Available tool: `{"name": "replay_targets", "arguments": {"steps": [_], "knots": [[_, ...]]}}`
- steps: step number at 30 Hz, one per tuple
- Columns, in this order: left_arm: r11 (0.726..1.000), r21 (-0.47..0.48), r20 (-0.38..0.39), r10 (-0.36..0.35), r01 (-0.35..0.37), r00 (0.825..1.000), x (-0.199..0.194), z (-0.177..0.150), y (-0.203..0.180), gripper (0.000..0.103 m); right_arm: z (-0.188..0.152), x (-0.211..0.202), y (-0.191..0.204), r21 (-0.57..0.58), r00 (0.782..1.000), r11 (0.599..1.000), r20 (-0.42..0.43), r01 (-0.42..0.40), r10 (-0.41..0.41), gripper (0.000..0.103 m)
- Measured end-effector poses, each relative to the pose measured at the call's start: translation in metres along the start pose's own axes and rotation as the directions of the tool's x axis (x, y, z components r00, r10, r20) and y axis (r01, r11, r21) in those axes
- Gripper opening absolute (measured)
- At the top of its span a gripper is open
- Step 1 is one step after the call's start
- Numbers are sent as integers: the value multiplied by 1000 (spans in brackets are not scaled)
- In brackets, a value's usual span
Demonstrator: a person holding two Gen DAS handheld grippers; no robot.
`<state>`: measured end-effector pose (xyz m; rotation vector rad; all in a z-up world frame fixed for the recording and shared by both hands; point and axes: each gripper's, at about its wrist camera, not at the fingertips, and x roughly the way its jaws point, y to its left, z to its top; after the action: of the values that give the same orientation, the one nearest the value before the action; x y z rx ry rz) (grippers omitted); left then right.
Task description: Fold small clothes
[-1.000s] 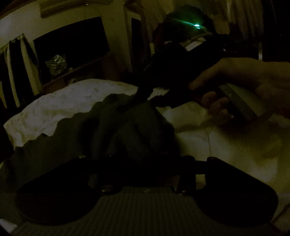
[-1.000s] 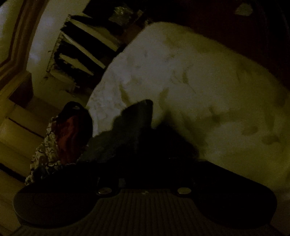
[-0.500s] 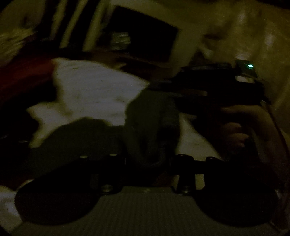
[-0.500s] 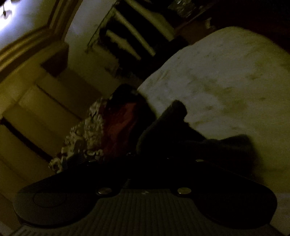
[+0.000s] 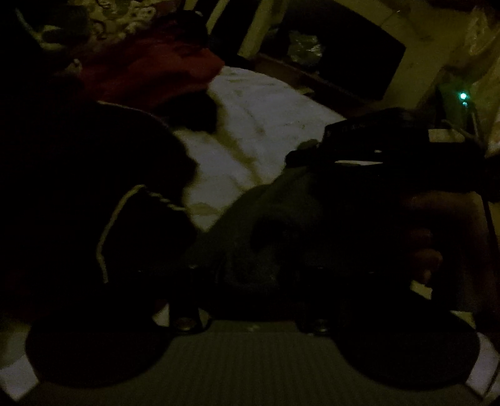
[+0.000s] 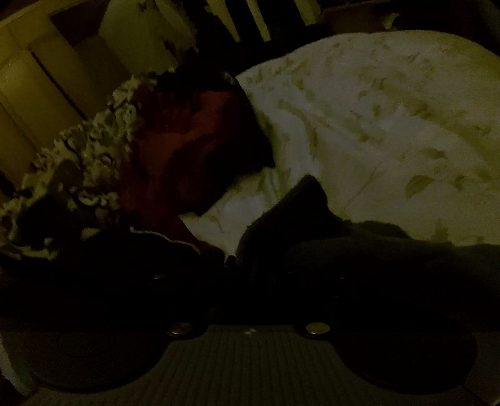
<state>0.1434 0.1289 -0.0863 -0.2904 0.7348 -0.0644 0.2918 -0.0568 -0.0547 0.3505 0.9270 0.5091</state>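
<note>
Left jaws opening, right unclear | dark garment (image 5: 281,218) bunched, axis unclear

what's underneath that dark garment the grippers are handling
Under the dark grey-green fabric garment lies the white leaf-printed bedsheet, showing all around it. Whatever lies directly beneath the cloth is covered and too dark to see.

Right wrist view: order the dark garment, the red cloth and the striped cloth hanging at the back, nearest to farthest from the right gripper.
1. Dark garment, right at the gripper, low centre.
2. Red cloth, left of centre on the pile.
3. Striped cloth, hanging at the top, beyond the bed.
</note>
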Motion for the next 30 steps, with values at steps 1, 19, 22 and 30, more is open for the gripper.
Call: {"name": "replay_targets", "arguments": {"steps": [1, 19, 22, 30], "knots": [[1000, 4, -6, 24, -24, 1000, 4, 0, 4, 70, -1, 6, 5, -6, 1000, 1000, 6, 3, -3, 41], [912, 407, 205, -38, -50, 978, -75, -13, -94, 101, -42, -130, 10, -341, 988, 934, 146, 103, -56, 97], [888, 450, 178, 11, -91, 984, -47, -17, -102, 101, -60, -138, 1, -353, 990, 928, 115, 117, -81, 94], [920, 376, 37, 108, -114, 993, 28, -16, -52, 103, -63, -91, -43, -363, 964, 895, 145, 259, -221, 95]]}}
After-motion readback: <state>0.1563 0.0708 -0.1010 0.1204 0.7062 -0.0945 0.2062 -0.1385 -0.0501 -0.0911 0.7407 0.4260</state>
